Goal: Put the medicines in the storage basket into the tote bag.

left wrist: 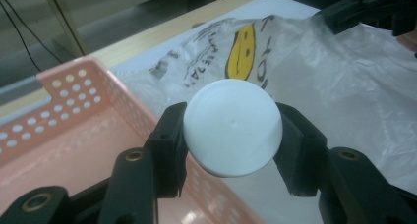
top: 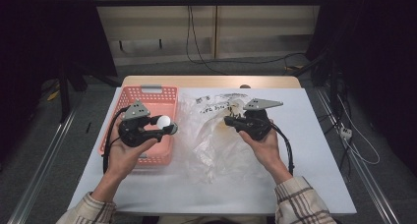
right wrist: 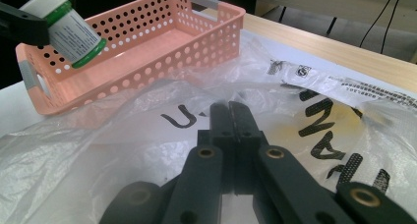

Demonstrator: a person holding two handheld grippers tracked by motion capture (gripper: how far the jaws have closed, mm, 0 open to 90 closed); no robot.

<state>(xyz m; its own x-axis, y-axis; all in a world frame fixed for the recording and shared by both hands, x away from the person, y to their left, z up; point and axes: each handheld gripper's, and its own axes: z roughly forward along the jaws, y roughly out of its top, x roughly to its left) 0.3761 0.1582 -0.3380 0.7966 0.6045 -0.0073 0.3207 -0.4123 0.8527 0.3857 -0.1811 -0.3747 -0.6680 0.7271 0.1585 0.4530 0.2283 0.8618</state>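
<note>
Overhead, the left gripper (top: 166, 125) sits above the right-hand rim of a pink perforated basket (top: 147, 98), which lies at the left of the white table (top: 314, 160). Its jaws are spread just wide enough to clamp a small bottle (top: 163, 121) by its white cap. In the left gripper view that cap (left wrist: 232, 128) is a round disc pressed between the two black jaws, with the basket (left wrist: 74, 130) below and to the left. From the right gripper view the same bottle (right wrist: 69, 30) appears at the upper left, tilted, with a white label and green bands, hanging over the near end of the basket (right wrist: 147, 47) and clear of its floor.

Right of the basket, a crumpled clear plastic bag (top: 216, 135) is spread across the middle of the table, printed with black lettering and a yellow smiley face (left wrist: 242, 49). The right gripper (top: 230, 120) is held over the bag's right part, pointing left toward the basket. In its own view the jaws are pressed together, and they seem to pinch a fold of the bag (right wrist: 123, 135), though the film is too clear to be sure. A hand in a plaid sleeve (top: 300, 204) holds each gripper.
</note>
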